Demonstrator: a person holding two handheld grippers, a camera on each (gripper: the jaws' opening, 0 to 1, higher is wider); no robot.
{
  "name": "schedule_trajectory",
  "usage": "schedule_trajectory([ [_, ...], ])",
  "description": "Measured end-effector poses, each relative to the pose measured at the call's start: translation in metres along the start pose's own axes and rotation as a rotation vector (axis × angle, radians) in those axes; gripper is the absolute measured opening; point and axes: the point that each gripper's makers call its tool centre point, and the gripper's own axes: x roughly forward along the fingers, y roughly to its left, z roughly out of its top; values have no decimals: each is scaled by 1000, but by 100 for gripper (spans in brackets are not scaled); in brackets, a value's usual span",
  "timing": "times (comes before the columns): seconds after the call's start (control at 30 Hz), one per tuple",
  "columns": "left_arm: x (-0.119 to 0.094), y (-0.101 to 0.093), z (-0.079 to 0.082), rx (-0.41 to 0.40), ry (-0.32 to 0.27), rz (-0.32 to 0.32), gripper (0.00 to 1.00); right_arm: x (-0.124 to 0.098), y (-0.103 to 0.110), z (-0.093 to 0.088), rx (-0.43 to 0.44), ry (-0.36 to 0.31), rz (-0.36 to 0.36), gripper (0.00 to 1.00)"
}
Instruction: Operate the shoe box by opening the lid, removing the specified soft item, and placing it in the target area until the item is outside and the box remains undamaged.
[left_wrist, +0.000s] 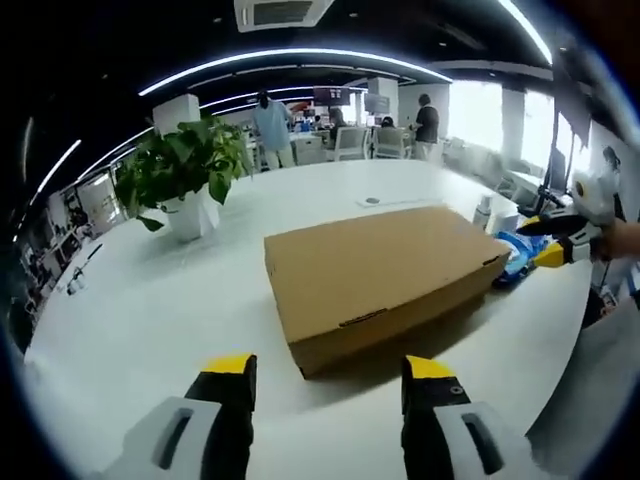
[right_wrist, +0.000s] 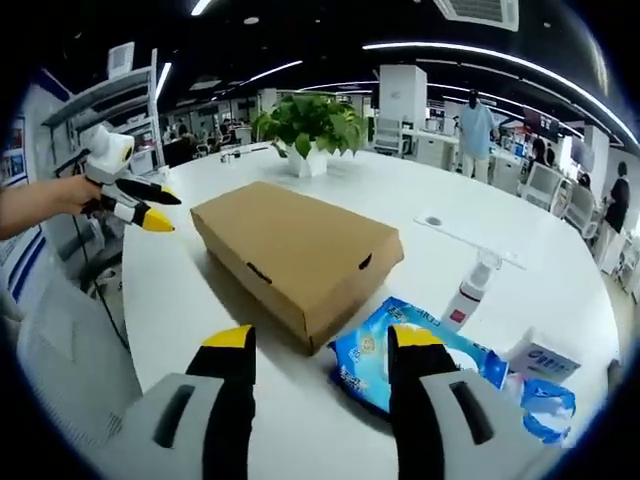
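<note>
Closed shoe box (left_wrist: 385, 280) at frame centre, long axis toward upper right, on worktop (left_wrist: 150, 310), left tongs (left_wrist: 328, 375) and right tongs (right_wrist: 320, 345) apart, empty.

shoe box (left_wrist: 385, 278): plain brown | table (left_wrist: 150, 320): white | packet (right_wrist: 400, 365): blue | claw tips: yellow | plant (left_wrist: 180, 165): green

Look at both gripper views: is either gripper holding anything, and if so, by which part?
Nothing is held. The left gripper and right gripper are both open and empty, short of the closed shoe box on the table.
</note>
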Motion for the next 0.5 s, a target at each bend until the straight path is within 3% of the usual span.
schedule_trajectory([
  [0.3,-32,-25,8,7,-81,-1,79,-47,-15,-11,-16,-25,-108,60],
  [0.5,-50,-36,0,-3,-95,-3,85,-77,-23,-28,-6,-16,-165,68],
])
